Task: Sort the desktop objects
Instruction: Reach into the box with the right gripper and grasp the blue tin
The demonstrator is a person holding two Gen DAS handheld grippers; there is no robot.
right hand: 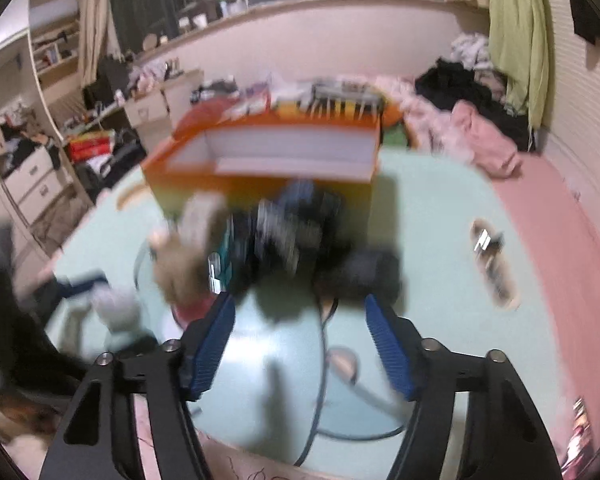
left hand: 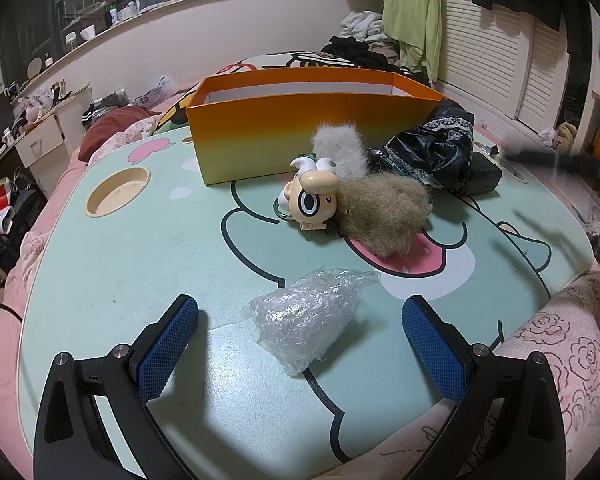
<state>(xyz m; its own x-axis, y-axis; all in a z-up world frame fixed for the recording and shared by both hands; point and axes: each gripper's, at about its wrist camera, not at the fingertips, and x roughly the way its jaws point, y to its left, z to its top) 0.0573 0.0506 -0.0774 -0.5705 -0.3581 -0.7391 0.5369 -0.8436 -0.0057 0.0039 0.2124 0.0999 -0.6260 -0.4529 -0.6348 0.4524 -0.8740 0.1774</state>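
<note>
In the left wrist view an orange box (left hand: pixel 300 128) stands open at the far side of the green cartoon table (left hand: pixel 120 264). In front of it lie a cartoon figure keychain (left hand: pixel 312 200), a grey fur ball (left hand: pixel 340 148), a brown fur ball (left hand: pixel 384 212) and a black crumpled bag (left hand: pixel 432 148). A clear bubble-wrap bundle (left hand: pixel 304 320) lies between the fingers of my open left gripper (left hand: pixel 300 332). The right wrist view is blurred: my right gripper (right hand: pixel 300 340) is open and empty, short of the black bag (right hand: pixel 300 232) and the orange box (right hand: pixel 268 160).
A round cup hole (left hand: pixel 118 190) is set in the table's left side. A slot recess (right hand: pixel 492 264) is set in its right side. Pink bedding (left hand: pixel 560 344) surrounds the table. Clothes (left hand: pixel 364 48) are piled behind the box.
</note>
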